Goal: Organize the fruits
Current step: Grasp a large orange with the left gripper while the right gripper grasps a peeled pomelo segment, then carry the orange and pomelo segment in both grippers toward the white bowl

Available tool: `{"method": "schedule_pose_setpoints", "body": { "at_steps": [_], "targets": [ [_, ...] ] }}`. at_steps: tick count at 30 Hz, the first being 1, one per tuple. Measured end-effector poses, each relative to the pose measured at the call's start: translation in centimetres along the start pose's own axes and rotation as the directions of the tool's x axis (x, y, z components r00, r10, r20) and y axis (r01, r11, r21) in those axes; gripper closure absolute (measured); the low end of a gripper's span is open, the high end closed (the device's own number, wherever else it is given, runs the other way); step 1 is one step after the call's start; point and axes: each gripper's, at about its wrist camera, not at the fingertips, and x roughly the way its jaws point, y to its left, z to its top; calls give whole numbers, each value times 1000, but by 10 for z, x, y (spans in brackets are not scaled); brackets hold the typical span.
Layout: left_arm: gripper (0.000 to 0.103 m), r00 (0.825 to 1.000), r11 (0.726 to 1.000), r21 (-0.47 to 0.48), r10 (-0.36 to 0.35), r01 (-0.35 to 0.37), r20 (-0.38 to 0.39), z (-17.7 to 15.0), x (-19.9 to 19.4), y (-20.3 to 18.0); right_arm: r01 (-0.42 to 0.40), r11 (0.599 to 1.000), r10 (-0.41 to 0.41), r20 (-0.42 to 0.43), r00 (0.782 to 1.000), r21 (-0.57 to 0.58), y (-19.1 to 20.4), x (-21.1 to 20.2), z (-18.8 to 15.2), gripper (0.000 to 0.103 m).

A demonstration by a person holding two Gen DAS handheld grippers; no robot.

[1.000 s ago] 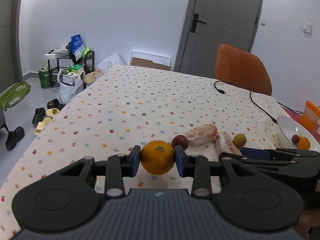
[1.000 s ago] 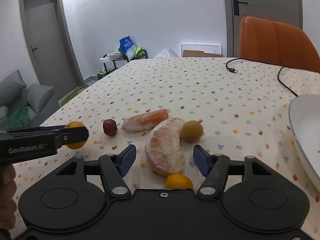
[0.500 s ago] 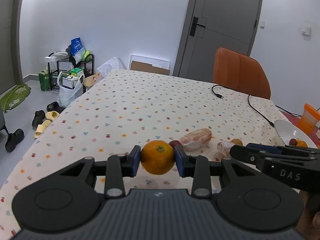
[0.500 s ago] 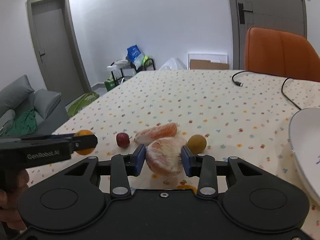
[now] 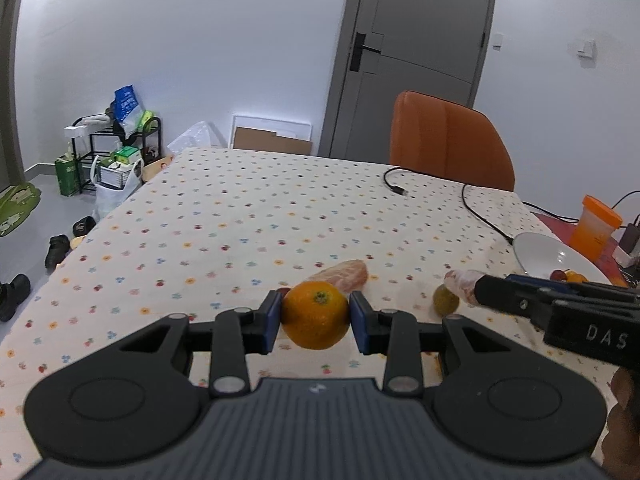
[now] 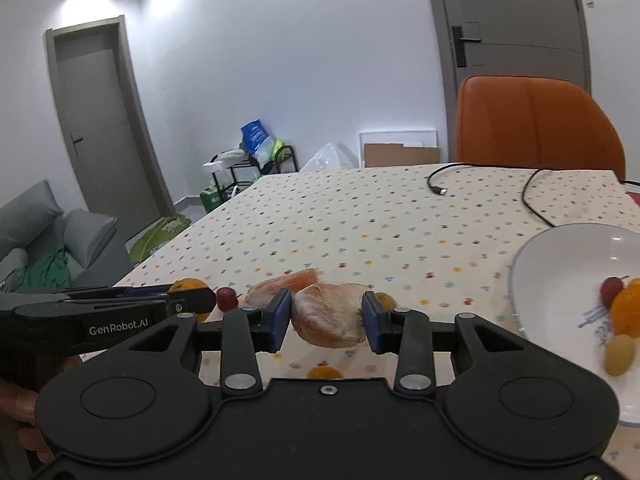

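Orange (image 5: 315, 315) clamped in left gripper (image 5: 316, 322); right gripper (image 6: 327, 322) pinches pomelo segment (image 6: 329, 314), seemingly clear of plate (image 6: 560, 264).

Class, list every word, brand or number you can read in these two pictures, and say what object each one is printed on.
"DAS": on the side of the right gripper, seen from the left wrist; the edge of the picture cuts it off.
"GenRobot.AI": on the side of the left gripper, seen from the right wrist.
Blue print inside the white bowl: too blurred to read.
Blue bag on the rack: print too small to read.
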Motion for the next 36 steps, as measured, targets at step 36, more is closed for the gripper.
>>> {"method": "schedule_pose_setpoints", "body": {
  "at_steps": [36],
  "targets": [
    [68,976,952,212,-215,219,-42,9,33,-131,349,917,-377,135,916,191,-140,-95,-19,67]
  ]
}}
